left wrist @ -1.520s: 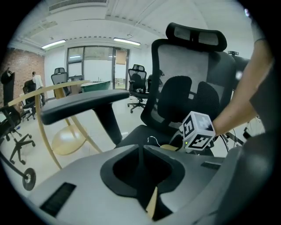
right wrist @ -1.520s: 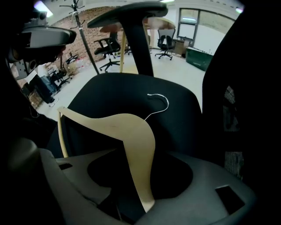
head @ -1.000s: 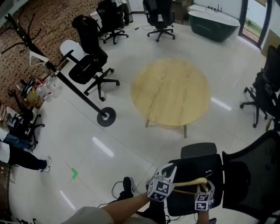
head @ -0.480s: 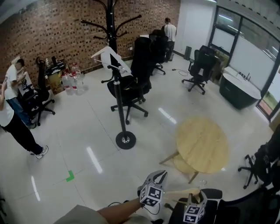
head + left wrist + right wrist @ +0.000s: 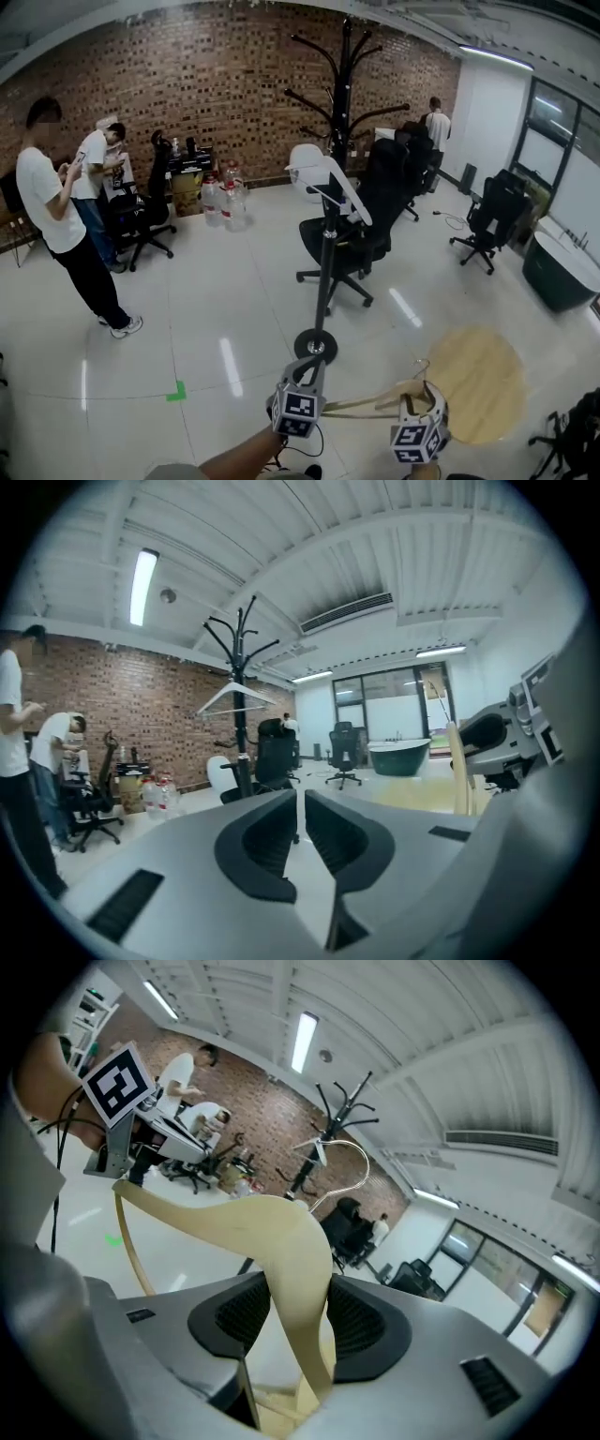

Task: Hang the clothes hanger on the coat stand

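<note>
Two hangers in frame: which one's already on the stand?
The white hanger, hooked on the coat stand. The wooden hanger is clamped in the right gripper, away from the stand.

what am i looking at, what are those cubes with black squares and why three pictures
No robot here: a person holds a two-jaw gripper in each hand, and the marked cubes are part of those. The wide room picture comes from a camera on the person's head, looking down at the left gripper and right gripper. The other two come from cameras riding on each gripper, looking along its jaws. The right one shows its jaws clamped on a wooden hanger. The left gripper's jaws are close together with nothing between. Ahead stands the black coat stand, a white hanger on it.
</note>
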Demonstrator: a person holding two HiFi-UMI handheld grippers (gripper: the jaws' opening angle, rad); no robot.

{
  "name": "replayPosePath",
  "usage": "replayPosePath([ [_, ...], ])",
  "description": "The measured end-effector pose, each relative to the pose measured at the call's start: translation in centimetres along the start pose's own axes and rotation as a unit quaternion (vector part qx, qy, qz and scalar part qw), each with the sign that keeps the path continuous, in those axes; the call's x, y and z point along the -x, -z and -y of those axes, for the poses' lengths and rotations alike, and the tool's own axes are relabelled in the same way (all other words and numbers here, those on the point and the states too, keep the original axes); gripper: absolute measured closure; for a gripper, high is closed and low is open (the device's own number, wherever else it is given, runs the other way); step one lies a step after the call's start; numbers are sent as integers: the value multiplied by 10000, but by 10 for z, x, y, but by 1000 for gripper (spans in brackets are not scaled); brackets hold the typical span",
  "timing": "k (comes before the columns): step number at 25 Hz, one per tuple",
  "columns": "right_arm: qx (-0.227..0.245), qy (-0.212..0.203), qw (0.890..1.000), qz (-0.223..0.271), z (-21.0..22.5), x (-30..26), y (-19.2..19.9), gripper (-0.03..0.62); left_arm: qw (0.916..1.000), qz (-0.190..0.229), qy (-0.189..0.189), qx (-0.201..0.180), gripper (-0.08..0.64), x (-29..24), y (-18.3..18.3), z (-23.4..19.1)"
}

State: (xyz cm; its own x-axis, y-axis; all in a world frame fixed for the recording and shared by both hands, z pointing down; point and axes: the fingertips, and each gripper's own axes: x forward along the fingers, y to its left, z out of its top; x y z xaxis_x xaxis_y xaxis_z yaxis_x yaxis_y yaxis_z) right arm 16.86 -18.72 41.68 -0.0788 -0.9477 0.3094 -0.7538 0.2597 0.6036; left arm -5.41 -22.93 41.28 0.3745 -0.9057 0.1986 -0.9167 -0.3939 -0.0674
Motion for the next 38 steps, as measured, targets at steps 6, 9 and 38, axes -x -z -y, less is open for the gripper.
replayPosePath([
  [6,680,-454,9925,909,5,-79,-124,416,9944,357,-978,162,520,7,-41,-100],
  [9,856,-327,9894,1127,1,-117,-208,416,9896,526,-1320,232,520,17,-57,-172],
  [38,600,1002,9905,728,12,-384,-751,414,9875,1484,-524,110,520,-59,-171,-549],
])
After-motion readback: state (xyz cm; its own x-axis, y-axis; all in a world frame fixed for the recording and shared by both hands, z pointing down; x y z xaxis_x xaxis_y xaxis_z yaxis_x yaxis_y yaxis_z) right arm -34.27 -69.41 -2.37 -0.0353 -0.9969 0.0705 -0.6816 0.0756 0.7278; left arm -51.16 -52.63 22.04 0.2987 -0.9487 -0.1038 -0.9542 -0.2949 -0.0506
